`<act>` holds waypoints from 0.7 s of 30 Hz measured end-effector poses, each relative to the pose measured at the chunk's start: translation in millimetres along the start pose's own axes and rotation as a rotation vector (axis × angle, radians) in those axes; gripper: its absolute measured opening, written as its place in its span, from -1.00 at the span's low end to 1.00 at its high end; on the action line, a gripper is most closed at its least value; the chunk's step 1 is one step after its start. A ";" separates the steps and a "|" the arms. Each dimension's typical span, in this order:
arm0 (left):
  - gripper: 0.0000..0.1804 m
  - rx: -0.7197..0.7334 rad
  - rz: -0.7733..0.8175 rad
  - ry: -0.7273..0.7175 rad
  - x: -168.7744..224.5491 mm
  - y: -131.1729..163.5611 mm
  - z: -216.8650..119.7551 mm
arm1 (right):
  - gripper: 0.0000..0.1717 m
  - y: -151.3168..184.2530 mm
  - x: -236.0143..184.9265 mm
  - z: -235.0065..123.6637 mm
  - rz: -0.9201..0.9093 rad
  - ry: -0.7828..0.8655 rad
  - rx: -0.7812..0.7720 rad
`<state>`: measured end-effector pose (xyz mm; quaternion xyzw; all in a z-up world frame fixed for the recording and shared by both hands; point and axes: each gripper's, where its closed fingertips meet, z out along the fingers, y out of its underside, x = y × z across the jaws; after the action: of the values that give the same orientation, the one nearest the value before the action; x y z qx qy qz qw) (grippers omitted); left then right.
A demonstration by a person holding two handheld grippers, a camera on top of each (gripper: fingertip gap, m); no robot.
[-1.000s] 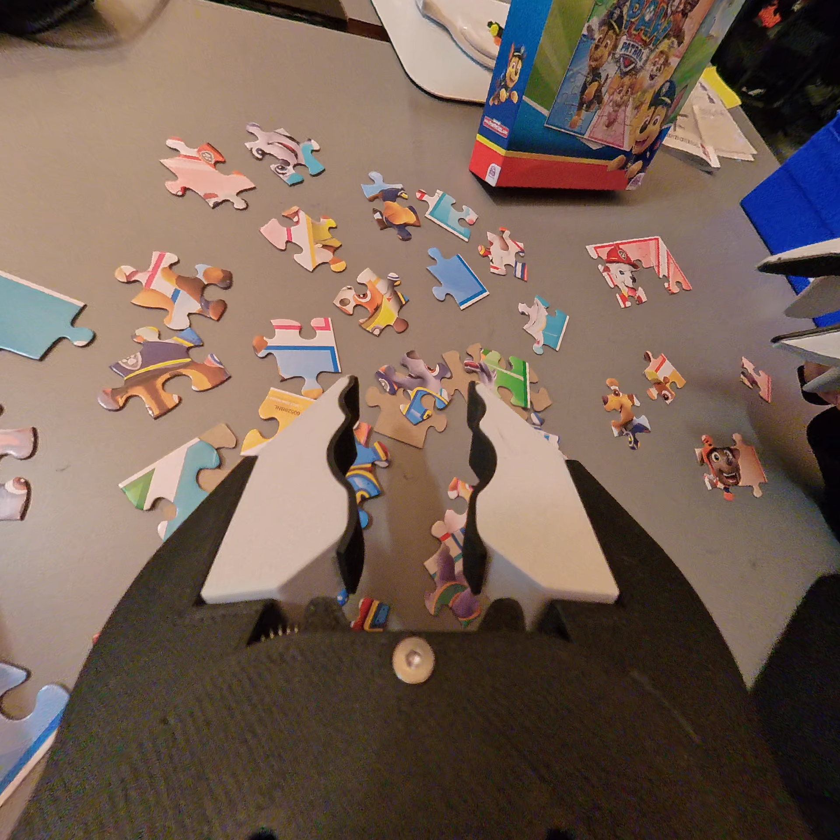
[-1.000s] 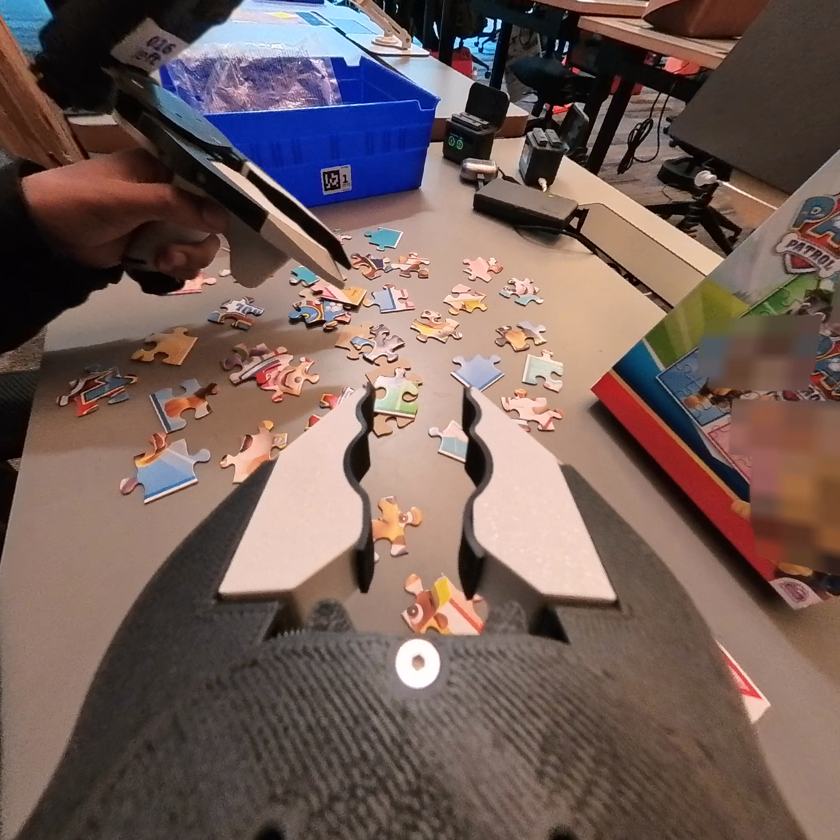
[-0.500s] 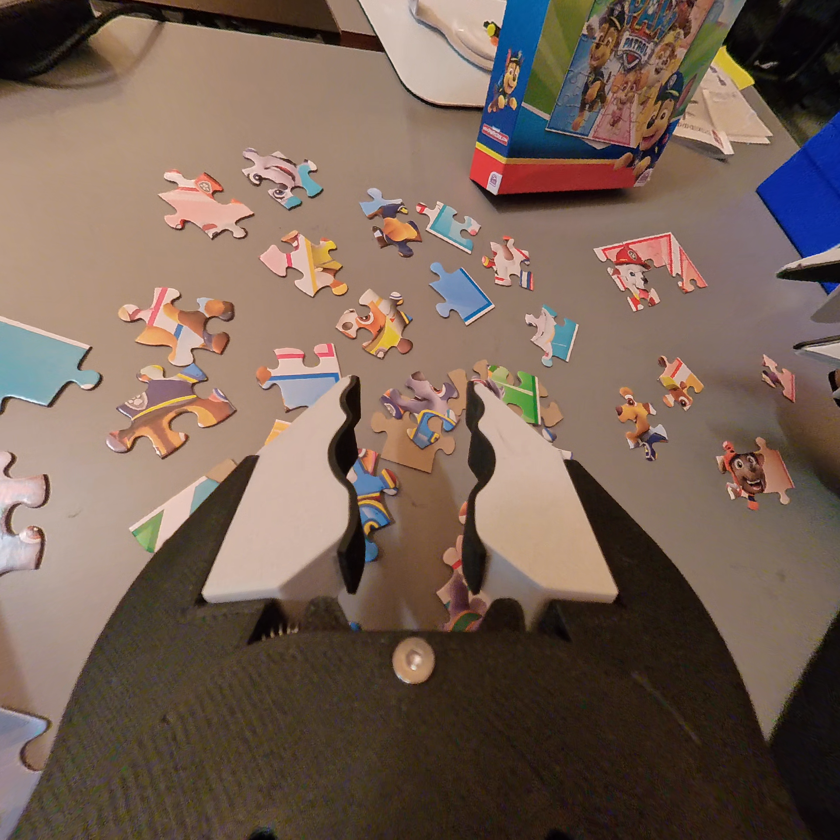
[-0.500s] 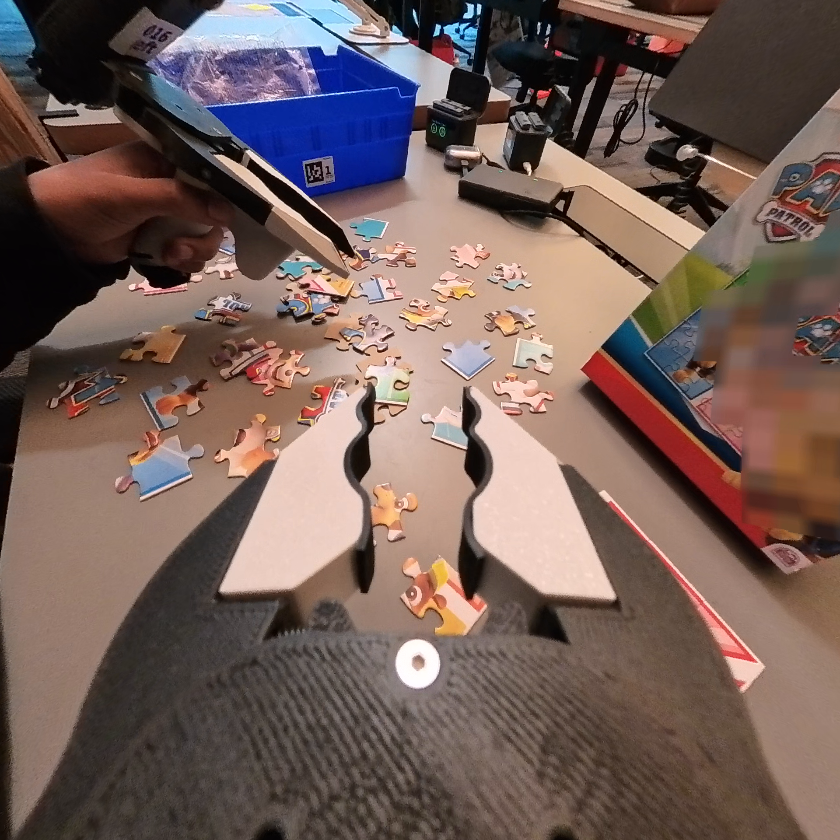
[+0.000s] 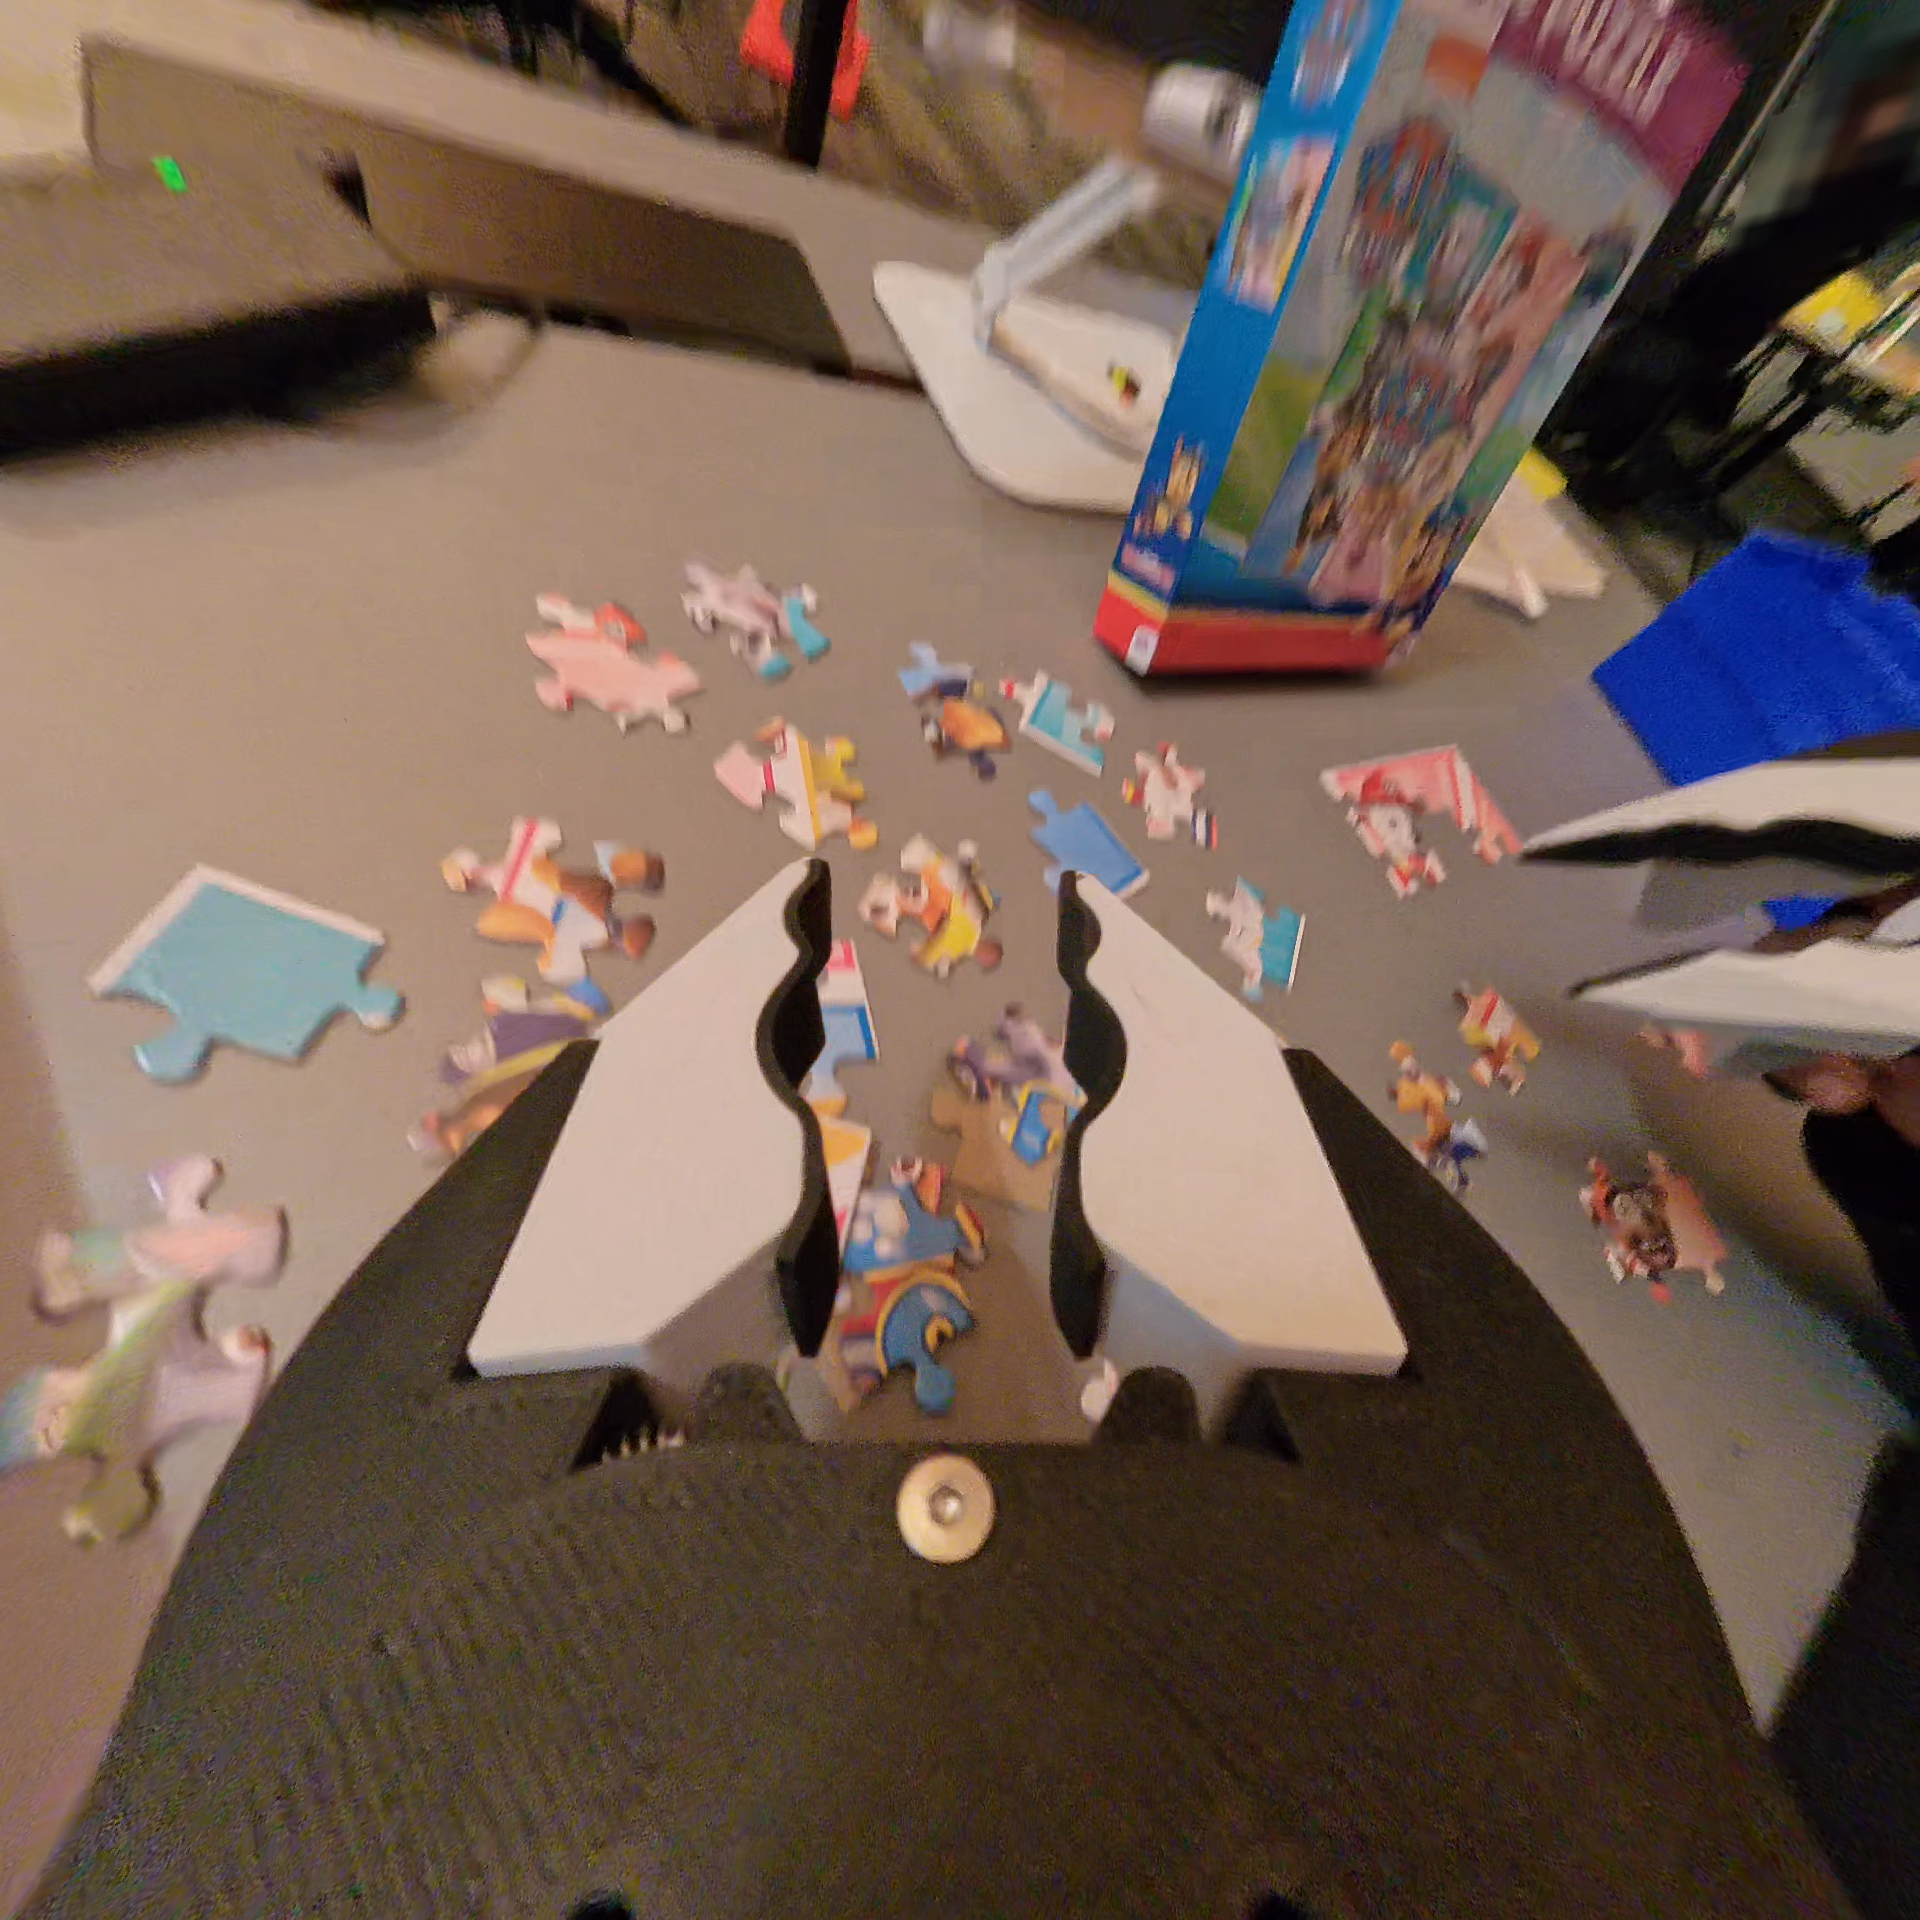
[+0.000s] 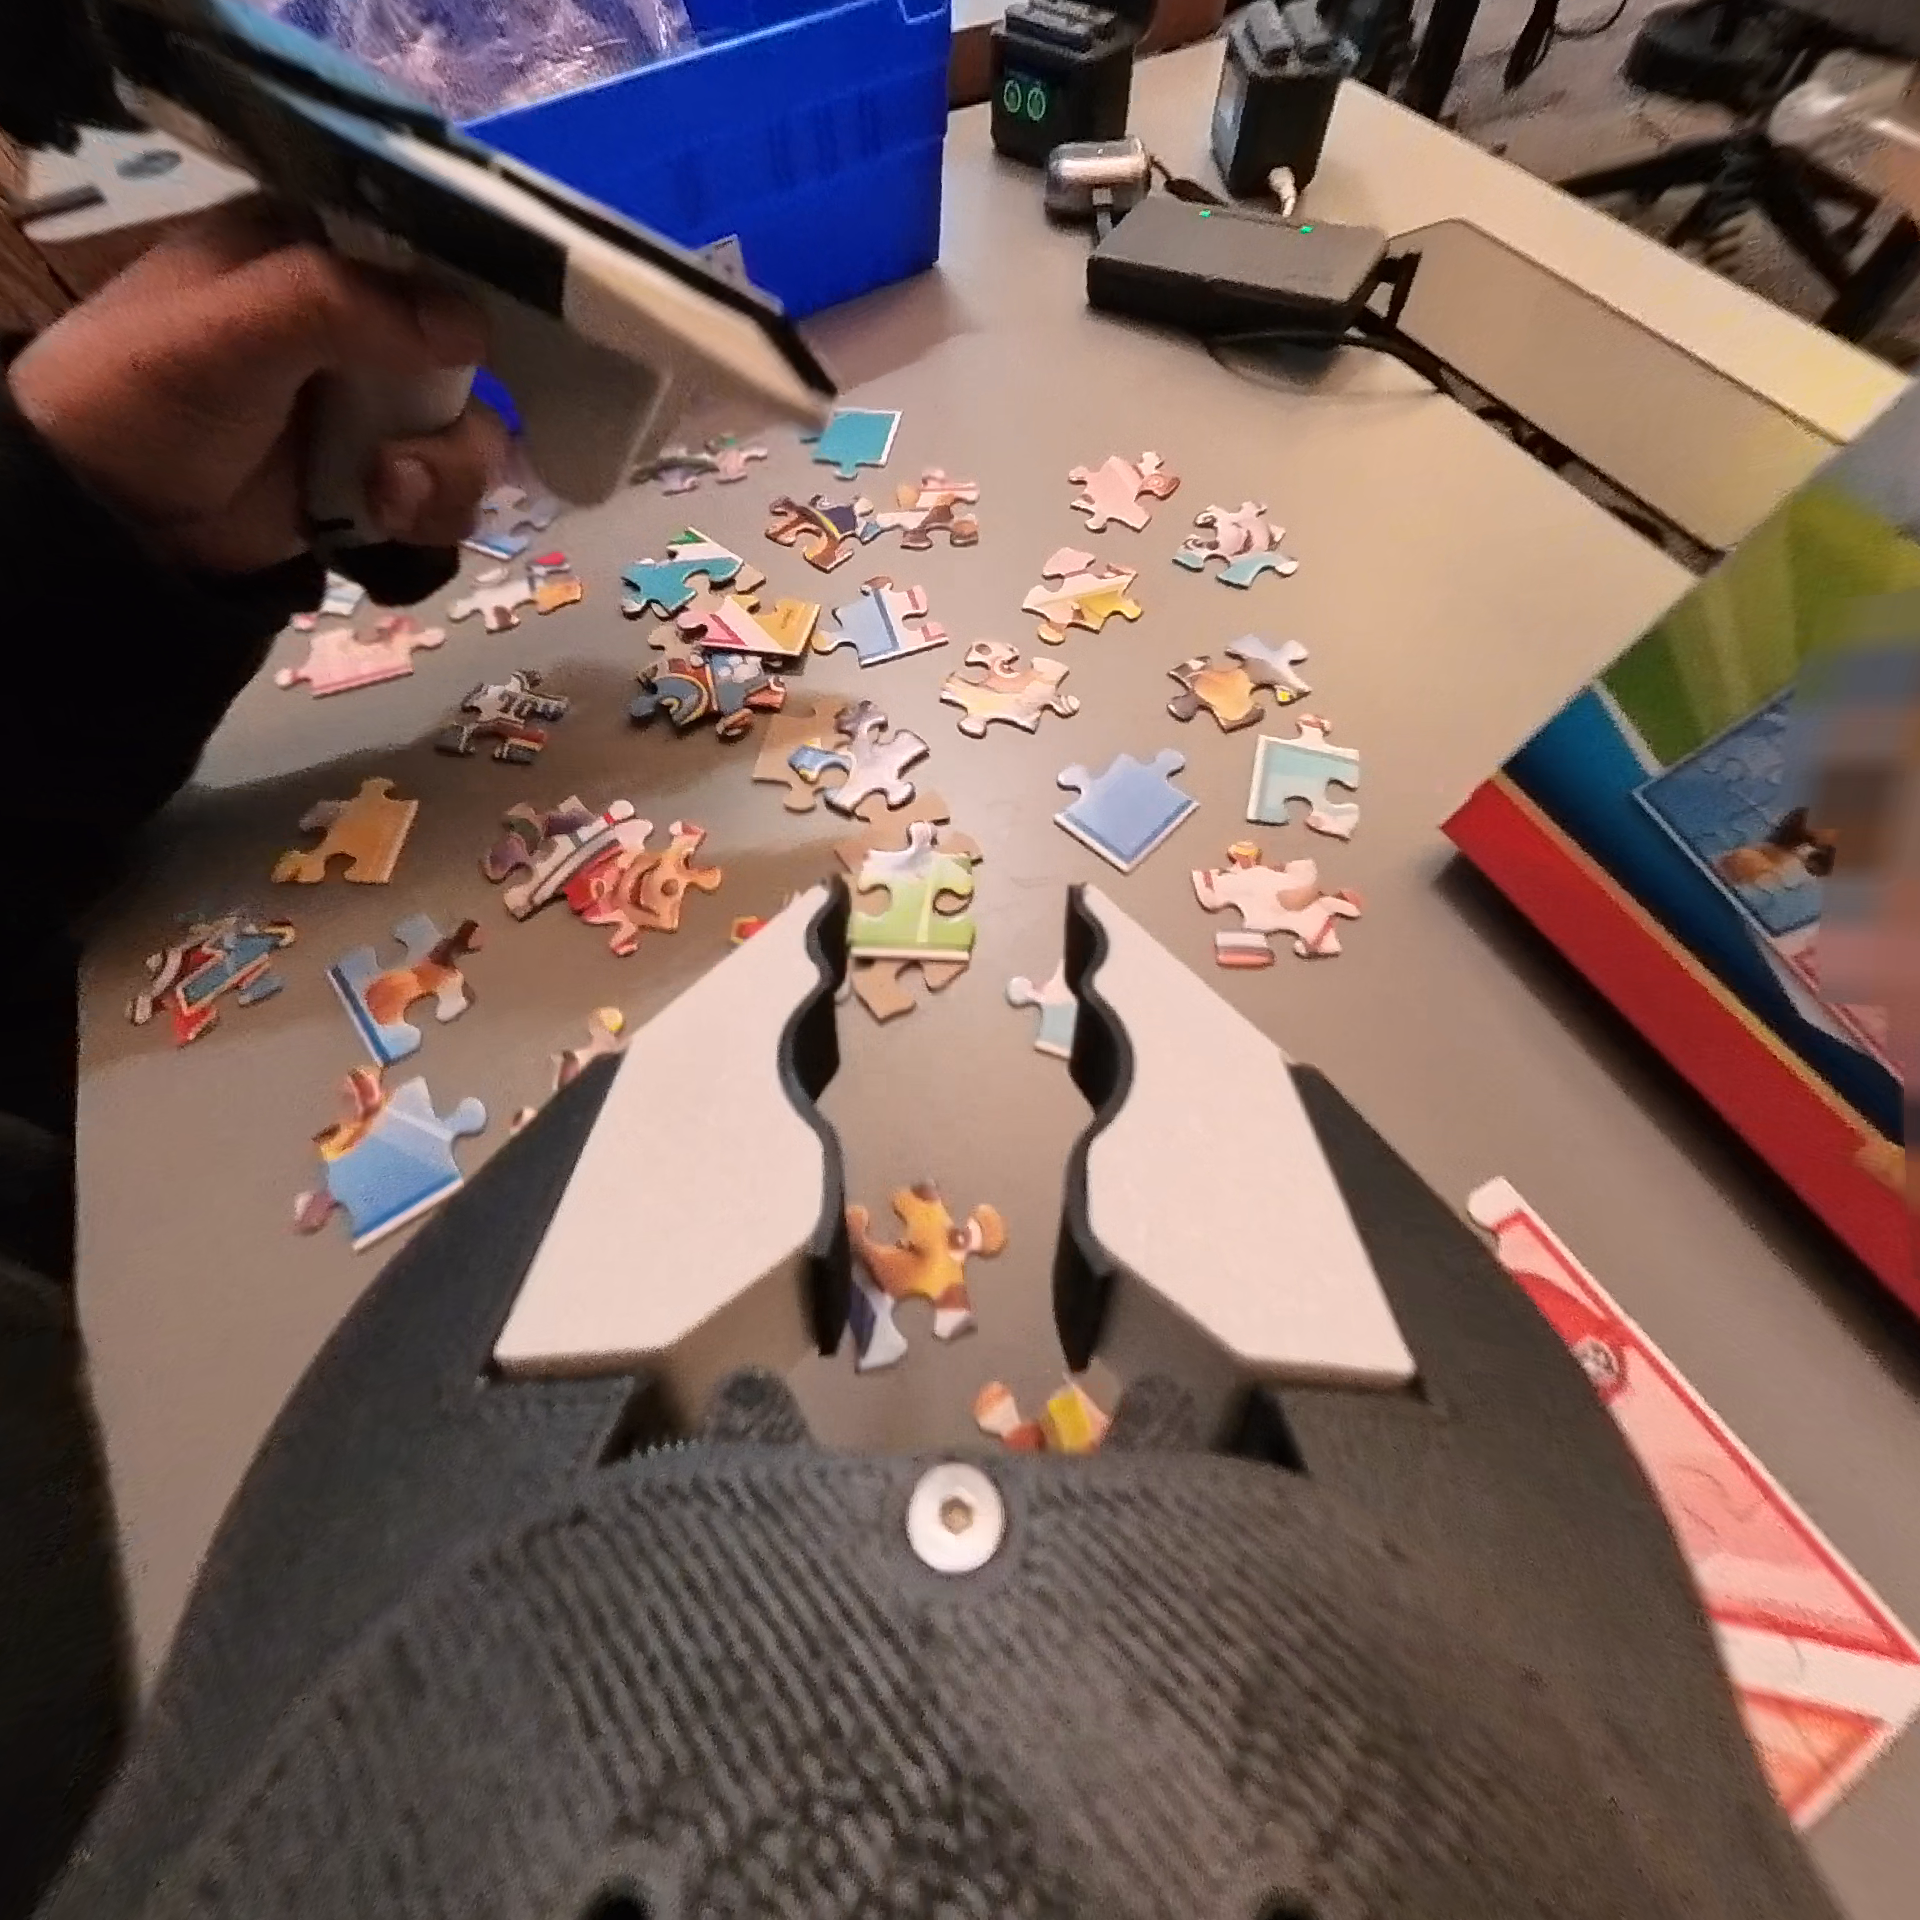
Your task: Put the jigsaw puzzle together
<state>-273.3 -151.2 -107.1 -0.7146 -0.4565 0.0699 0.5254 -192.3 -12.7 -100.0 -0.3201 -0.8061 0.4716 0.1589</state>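
Many coloured puzzle pieces lie scattered on a grey table (image 5: 312,623). My left gripper (image 5: 940,878) is open and empty above them; an orange-and-yellow piece (image 5: 940,920) shows on the table between its fingertips and a blue piece (image 5: 1086,847) lies by its right tip. The view is blurred. My right gripper (image 6: 954,896) is open and empty above the table (image 6: 1403,582); a green piece (image 6: 914,899) lies by its left fingertip and an orange dog piece (image 6: 925,1257) lies below the gap. Each gripper shows in the other's view, the left (image 6: 665,301) and the right (image 5: 1745,914).
A tall puzzle box stands at the far right (image 5: 1351,364), close on the right in the right wrist view (image 6: 1714,883). A blue bin (image 6: 748,156), black chargers and a power brick (image 6: 1236,260) sit at the far edge. A large teal piece (image 5: 239,971) lies at the left. Measured from the fingertips, the power brick (image 6: 1236,260) is 25 centimeters or so from the left gripper and 40 centimeters from the right. Seen from the left wrist view (image 5: 190,282) as well.
The left gripper has tilted up and moved forward, so the orange-and-yellow piece now shows between its tips. The right gripper has barely shifted. Both stay open with nothing in them.
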 end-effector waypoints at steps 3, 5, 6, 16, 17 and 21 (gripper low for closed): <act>-0.55 0.101 0.014 0.028 -0.1 -37.6 -4.5 | -0.52 -15.4 -3.1 19.0 -0.004 -0.009 -0.043; -0.55 0.131 0.035 -0.001 -8.8 -51.2 -5.7 | -0.52 -27.4 -4.7 33.4 -0.020 -0.009 -0.067; -0.55 0.145 0.037 -0.023 -15.2 -56.7 -6.7 | -0.53 -32.9 -4.7 40.8 -0.028 -0.006 -0.079; -0.61 0.228 -0.063 0.156 -23.6 -61.4 -21.8 | -0.67 -40.4 23.9 128.8 0.026 0.039 -0.222; -0.61 0.246 -0.086 0.190 -22.4 -62.4 -23.5 | -0.65 -36.2 32.7 138.3 0.013 0.076 -0.249; -0.62 0.285 -0.124 0.240 -23.9 -62.2 -27.0 | -0.48 -18.8 43.6 169.0 0.005 0.119 -0.348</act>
<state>-307.3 -185.2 -53.6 -0.6067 -0.4193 0.0155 0.6752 -325.9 -101.6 -171.0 -0.3723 -0.8639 0.3054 0.1475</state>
